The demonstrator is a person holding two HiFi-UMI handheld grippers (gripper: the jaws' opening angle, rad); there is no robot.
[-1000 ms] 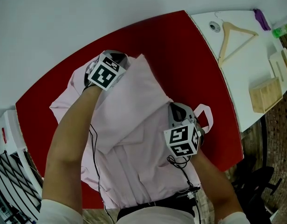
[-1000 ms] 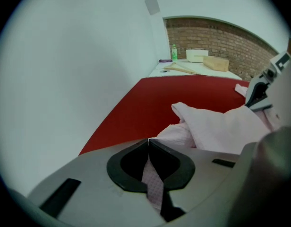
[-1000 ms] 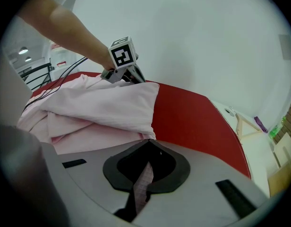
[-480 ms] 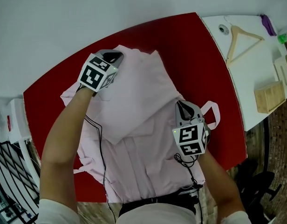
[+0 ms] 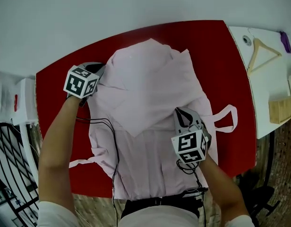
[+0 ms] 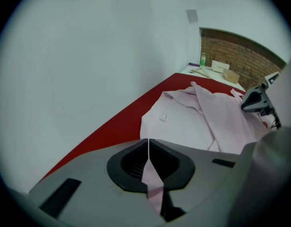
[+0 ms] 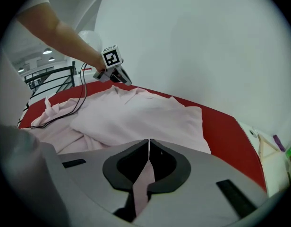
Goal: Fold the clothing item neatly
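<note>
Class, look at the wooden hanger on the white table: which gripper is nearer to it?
Right. The right gripper clamps the garment just left of the hanger; the left gripper clamps the garment's far-left edge, farther off.

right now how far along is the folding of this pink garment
Done: one flap of the pink garment lies folded across its middle. In hand: left gripper and right gripper are each shut on its fabric. To do: the lower half lies spread on the red table, straps loose at both sides.
</note>
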